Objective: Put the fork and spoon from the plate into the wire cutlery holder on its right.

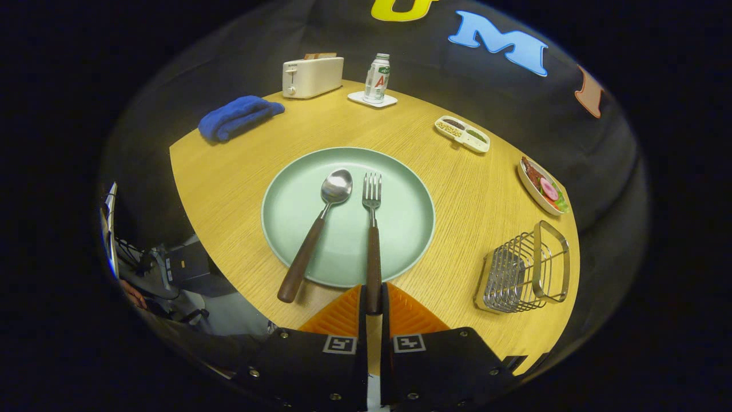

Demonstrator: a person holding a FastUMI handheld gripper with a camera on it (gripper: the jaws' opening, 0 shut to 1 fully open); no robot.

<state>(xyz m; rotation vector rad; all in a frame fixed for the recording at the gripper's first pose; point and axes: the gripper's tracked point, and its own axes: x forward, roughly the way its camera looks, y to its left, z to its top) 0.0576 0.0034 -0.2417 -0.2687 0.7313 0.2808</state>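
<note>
I have the tongs clamped on the near end of the fork's dark handle, both fingers pressing it. Its tines lie far out on the green plate. The spoon rests just left, handle overhanging the near rim. The wire cutlery holder stands well right on the wooden table.

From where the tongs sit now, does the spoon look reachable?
Probably yes, but not right away: the tongs are shut on the fork handle. The spoon lies uncovered on the plate just left of it, nothing between.
</note>
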